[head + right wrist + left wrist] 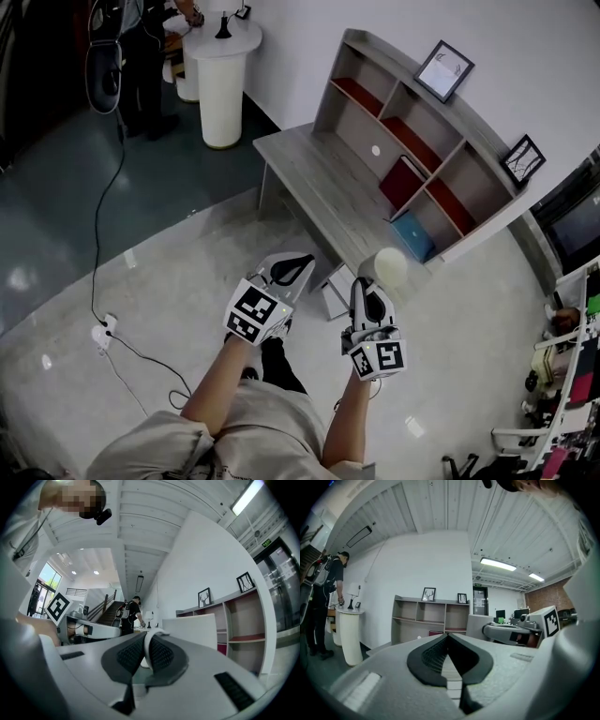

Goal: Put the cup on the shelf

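A white cup [390, 267] is held by its handle in my right gripper [373, 292], just off the near end of the grey desk [319, 183]. In the right gripper view the white handle [148, 651] sits pinched between the dark pads, with the cup body [193, 629] just beyond them. The grey shelf unit [422, 141] with red-lined compartments stands on the desk against the wall, farther off. My left gripper [298, 264] hangs to the left of the right one, jaws shut with nothing between them. Its view shows the shelf [426, 616] ahead.
Two picture frames [443, 70] stand on the shelf top; a red item [403, 183] and a blue one [412, 234] fill lower compartments. A white round pedestal [223, 80] and a standing person [141, 56] are at back left. A cable and power strip [101, 330] lie on the floor.
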`<action>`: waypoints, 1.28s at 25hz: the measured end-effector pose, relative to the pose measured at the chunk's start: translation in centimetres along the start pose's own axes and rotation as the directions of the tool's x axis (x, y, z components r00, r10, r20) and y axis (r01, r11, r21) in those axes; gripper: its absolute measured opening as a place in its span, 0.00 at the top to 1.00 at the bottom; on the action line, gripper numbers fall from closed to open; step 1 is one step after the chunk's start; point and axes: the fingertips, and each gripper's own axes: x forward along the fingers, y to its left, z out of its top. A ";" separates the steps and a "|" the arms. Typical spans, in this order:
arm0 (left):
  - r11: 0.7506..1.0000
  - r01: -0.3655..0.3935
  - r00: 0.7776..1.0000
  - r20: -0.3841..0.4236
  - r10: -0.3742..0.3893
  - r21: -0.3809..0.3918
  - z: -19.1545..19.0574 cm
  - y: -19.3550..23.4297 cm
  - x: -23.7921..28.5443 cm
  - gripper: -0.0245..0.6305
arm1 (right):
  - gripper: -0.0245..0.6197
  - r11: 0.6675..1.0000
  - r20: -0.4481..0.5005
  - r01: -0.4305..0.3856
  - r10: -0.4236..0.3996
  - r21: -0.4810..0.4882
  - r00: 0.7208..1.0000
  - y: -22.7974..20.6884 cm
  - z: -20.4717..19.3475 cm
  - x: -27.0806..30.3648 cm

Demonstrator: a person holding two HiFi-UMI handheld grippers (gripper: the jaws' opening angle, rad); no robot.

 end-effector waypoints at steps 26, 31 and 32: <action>1.000 -0.001 1.000 0.015 0.000 0.020 5.4 14.6 17.4 0.95 | 0.93 0.999 0.047 -0.024 0.025 -0.022 0.999 -12.0 1.1 19.7; 0.999 0.003 1.000 0.015 -0.003 0.032 6.0 16.3 21.0 0.95 | 0.93 0.999 0.054 -0.036 0.038 -0.038 0.998 -14.6 1.2 23.0; 0.999 -0.001 1.000 0.018 0.001 0.033 6.1 16.7 21.7 0.95 | 0.93 0.998 0.057 -0.040 0.043 -0.045 0.997 -15.3 1.2 23.7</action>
